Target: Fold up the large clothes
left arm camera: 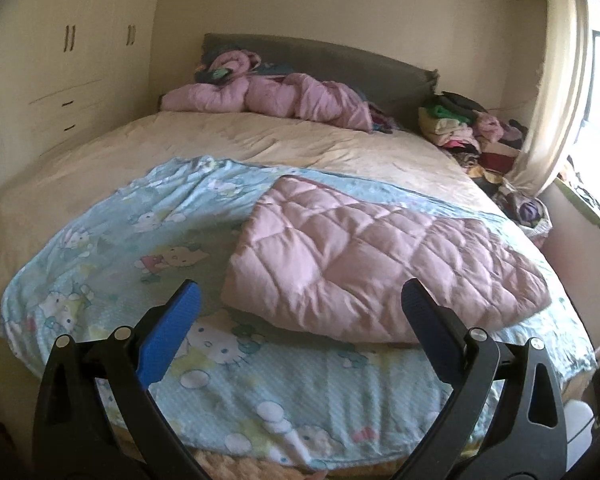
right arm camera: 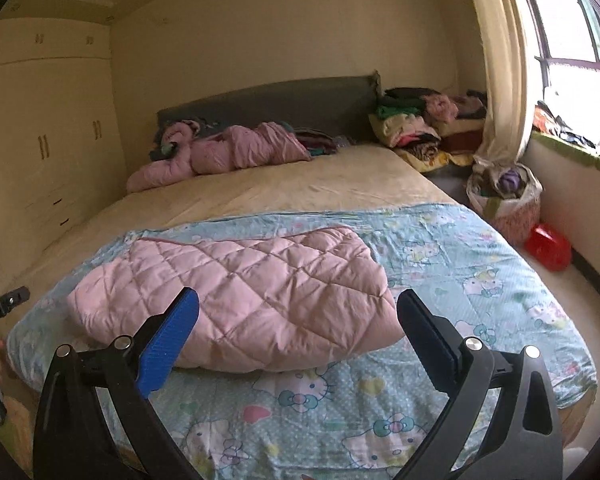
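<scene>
The pink quilted blanket (left arm camera: 384,256) lies folded into a puffy pad on the blue cartoon-print sheet (left arm camera: 112,240) at the foot of the bed (left arm camera: 260,136); it looks soft, light and bulky, likely to slump unless pinched at a corner or along its thick folded edge. The left tongs (left arm camera: 300,300) and right tongs (right arm camera: 298,308) both stand wide apart, empty, above its near edge. Beyond lie crumpled pink bedding (left arm camera: 284,96) by the headboard and a clothes pile (right arm camera: 412,128) beside the bed.
</scene>
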The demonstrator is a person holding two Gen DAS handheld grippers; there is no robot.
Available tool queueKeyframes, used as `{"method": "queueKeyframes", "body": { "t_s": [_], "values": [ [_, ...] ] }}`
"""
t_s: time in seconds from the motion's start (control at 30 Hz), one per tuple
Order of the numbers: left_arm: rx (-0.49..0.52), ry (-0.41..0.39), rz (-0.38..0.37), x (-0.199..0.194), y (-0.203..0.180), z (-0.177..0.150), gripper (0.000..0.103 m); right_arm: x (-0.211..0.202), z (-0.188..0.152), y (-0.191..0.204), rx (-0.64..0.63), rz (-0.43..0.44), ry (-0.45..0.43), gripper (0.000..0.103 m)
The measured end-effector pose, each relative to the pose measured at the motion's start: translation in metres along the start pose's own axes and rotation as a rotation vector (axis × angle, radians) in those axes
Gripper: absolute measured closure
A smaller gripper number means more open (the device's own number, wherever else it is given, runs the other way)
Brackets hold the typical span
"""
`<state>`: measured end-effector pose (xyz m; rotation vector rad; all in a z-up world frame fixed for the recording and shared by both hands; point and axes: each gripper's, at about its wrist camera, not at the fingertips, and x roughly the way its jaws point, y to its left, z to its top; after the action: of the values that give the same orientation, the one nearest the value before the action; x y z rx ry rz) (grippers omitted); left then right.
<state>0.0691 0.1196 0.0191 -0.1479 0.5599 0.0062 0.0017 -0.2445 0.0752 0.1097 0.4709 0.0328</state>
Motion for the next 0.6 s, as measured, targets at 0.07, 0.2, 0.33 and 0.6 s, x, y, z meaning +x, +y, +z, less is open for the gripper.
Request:
{"method": "queueKeyframes", "body": {
  "t_s": [0.07, 0.2, 0.33, 0.6],
  "values": [
    [0.024, -0.008, -0.014, -0.006, -0.011, -0.004, 0.009, -0.004, -0.005, 0.004, 0.013, 0.020, 0.011, 0.004],
    [0.053, 0.008, -0.059, -0.011, -0.034, -0.016, 0.009, -0.004, -0.024, 0.019, 0.015, 0.066, 0.068, 0.004],
    [0.079, 0.017, -0.058, -0.013, -0.046, -0.028, 0.009, 0.000, -0.040, 0.036, -0.071, 0.049, 0.084, 0.004],
    [0.085, 0.062, -0.050, -0.004, -0.063, -0.046, 0.009, 0.014, -0.061, 0.049, -0.030, 0.127, 0.142, 0.004]
  ]
}}
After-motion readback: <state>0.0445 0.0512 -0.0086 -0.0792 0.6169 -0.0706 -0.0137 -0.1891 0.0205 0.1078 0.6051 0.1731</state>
